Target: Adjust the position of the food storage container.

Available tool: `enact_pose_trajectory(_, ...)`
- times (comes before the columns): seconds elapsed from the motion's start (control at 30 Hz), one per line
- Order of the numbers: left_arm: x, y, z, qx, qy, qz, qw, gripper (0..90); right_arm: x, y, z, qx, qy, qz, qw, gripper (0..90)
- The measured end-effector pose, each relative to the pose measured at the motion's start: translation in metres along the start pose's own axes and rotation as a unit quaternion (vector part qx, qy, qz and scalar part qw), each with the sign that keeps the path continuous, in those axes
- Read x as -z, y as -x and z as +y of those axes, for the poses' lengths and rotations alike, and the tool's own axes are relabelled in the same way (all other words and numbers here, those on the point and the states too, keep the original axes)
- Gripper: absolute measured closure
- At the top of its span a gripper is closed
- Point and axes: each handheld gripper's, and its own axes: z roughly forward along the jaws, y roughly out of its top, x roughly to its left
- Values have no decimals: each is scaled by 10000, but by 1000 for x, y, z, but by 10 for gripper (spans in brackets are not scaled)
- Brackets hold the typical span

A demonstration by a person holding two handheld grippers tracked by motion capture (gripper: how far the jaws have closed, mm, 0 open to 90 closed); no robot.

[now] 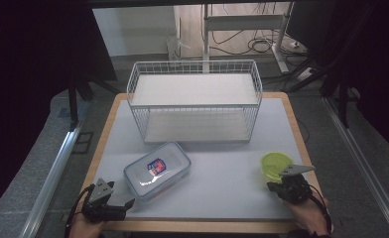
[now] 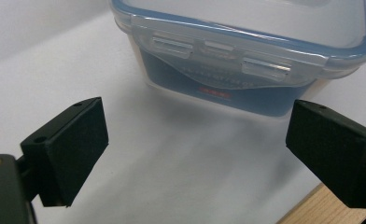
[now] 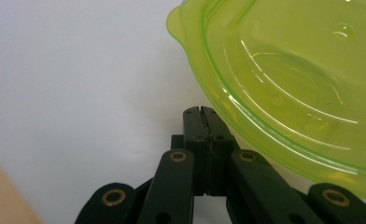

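A clear lidded box [image 1: 157, 169] with a blue rim and a label lies at the table's front left. My left gripper [image 1: 120, 195] sits just below and left of it, near the front edge. In the left gripper view the jaws of my left gripper [image 2: 197, 149] stand wide open, with the box's latched side [image 2: 218, 51] a short way ahead and nothing between them. A translucent green bowl [image 1: 276, 165] rests at the front right. My right gripper [image 1: 278, 185] is right beside its near rim. Its jaws [image 3: 203, 116] are shut together on nothing, just left of the green bowl [image 3: 288, 84].
A white wire basket shelf [image 1: 194, 101] with two levels stands at the back middle of the white table top [image 1: 222, 173]. The wooden table edge [image 1: 197, 225] runs along the front. Dark curtains and floor rails flank the table.
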Motion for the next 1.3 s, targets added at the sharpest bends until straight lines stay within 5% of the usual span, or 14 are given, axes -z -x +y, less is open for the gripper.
enact_pose_trajectory(0.1, 0, -1, 0, 49, 15, 5, 10000, 52, -2, 3, 1, -52, -59, -18, 10000, 892)
enact_pose_trajectory(0.5, 8, -6, 1, 395, -15, 53, 9992, 76, 4, -22, 6, 227, 132, 138, 9996, 872)
enact_pose_trajectory(0.63, 12, -6, 4, 393, 11, 81, 9992, 250, 4, -25, 11, 208, 264, 215, 9992, 865)
enact_pose_trajectory(0.7, 12, -9, 5, 490, 50, -76, 9988, 428, 5, -28, 15, 176, 382, 270, 9988, 856)
enact_pose_trajectory(0.97, -3, -14, 11, 825, -219, -356, 9957, 760, -2, -41, 31, 187, 563, 434, 9973, 855)
enact_pose_trajectory(1.17, -8, -19, 18, 986, -229, -224, 9946, 890, -9, -48, 42, 236, 651, 501, 9963, 881)
enact_pose_trajectory(1.3, -15, -21, 18, 968, -347, -194, 9945, 896, -14, -50, 48, 233, 725, 535, 9957, 888)
